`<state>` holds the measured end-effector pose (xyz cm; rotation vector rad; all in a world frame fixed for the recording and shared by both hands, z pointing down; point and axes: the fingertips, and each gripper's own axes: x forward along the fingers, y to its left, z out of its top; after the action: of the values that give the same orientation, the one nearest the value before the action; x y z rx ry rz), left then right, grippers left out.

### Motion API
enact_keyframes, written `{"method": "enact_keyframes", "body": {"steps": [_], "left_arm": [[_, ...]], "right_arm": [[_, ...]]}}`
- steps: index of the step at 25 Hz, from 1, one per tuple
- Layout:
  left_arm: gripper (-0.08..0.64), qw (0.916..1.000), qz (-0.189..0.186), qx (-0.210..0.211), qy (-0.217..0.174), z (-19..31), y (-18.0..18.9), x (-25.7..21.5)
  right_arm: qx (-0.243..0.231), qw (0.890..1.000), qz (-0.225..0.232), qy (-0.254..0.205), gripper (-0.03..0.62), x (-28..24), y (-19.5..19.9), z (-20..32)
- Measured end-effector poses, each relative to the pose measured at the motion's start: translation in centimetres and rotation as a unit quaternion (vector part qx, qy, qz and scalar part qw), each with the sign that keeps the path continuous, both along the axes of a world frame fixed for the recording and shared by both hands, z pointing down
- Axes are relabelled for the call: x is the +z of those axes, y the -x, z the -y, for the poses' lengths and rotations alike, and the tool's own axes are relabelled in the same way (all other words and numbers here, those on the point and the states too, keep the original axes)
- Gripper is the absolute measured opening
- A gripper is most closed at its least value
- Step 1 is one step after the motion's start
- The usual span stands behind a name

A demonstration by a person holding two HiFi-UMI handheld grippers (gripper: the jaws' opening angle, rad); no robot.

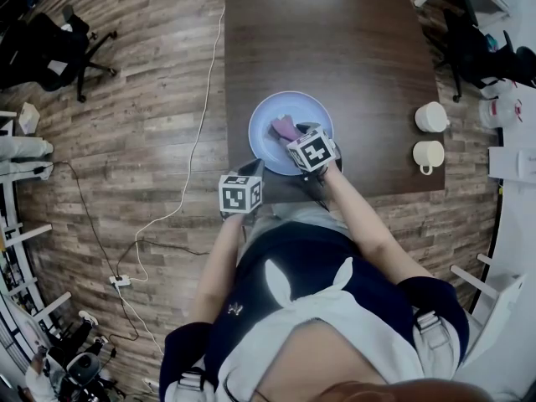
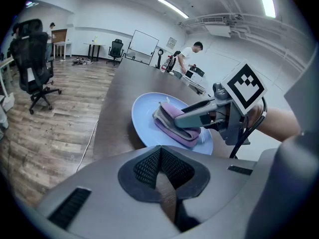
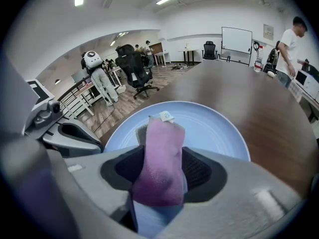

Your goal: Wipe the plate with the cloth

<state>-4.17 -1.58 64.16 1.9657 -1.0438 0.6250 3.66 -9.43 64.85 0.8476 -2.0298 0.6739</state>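
Observation:
A pale blue plate (image 1: 276,107) sits on the dark wooden table (image 1: 335,32) near its front edge. On the plate lies a folded purple cloth (image 1: 283,127). My right gripper (image 1: 295,135) reaches over the plate from the near side. In the right gripper view the cloth (image 3: 162,158) lies between its jaws, which stand open with dark pad showing on both sides of it. The left gripper view shows the same cloth (image 2: 172,121) under the right gripper's fingers (image 2: 194,116). My left gripper (image 1: 255,168) hovers at the table's edge, left of the plate, shut and empty.
Two white cups (image 1: 432,116) (image 1: 428,154) stand on the table to the right of the plate. A white cable (image 1: 194,153) runs over the wooden floor at the left. A black office chair (image 1: 59,53) stands farther left. A person stands by the table's far end (image 2: 192,59).

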Motion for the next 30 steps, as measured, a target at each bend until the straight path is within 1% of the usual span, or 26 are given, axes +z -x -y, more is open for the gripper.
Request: {"method": "enact_keyframes", "body": {"steps": [3, 5, 8, 10, 13, 14, 17, 20, 30], "left_arm": [[0.006, 0.9999, -0.005, -0.005, -0.015, 0.3, 0.0, -1.1], [0.006, 0.9994, -0.015, -0.011, -0.028, 0.6, 0.2, -2.3], [0.006, 0.9981, -0.025, -0.016, -0.053, 1.1, 0.2, -4.7], [0.006, 0.9967, -0.031, -0.017, -0.073, 1.2, 0.0, -6.3], [0.006, 0.9936, -0.039, -0.016, -0.104, 1.5, -0.5, -8.8], [0.006, 0.9924, -0.042, -0.016, -0.115, 1.5, -0.6, -9.6], [0.006, 0.9884, -0.052, -0.015, -0.142, 1.0, -1.1, -11.8], [0.006, 0.9853, -0.060, -0.011, -0.159, 0.0, -1.7, -13.4], [0.006, 0.9814, -0.061, -0.004, -0.182, -3.9, -3.0, -15.1]], "right_arm": [[0.011, 0.999, 0.024, -0.030, 0.234, -1.9, -0.2, -0.2], [0.025, 0.997, 0.054, -0.055, 0.233, -3.7, -0.1, -0.3], [0.034, 0.991, 0.101, -0.080, 0.223, -6.5, 0.4, -1.0], [0.033, 0.986, 0.129, -0.096, 0.107, -8.2, 0.8, -1.7], [0.025, 0.980, 0.162, -0.114, 0.009, -10.6, 1.4, -2.8], [0.021, 0.978, 0.170, -0.122, 0.000, -11.3, 1.6, -3.2], [0.013, 0.972, 0.188, -0.140, 0.000, -13.0, 1.9, -4.5], [0.008, 0.970, 0.194, -0.149, -0.002, -13.9, 1.8, -5.7], [0.021, 0.964, 0.198, -0.174, -0.002, -16.1, 0.5, -8.8]]}}
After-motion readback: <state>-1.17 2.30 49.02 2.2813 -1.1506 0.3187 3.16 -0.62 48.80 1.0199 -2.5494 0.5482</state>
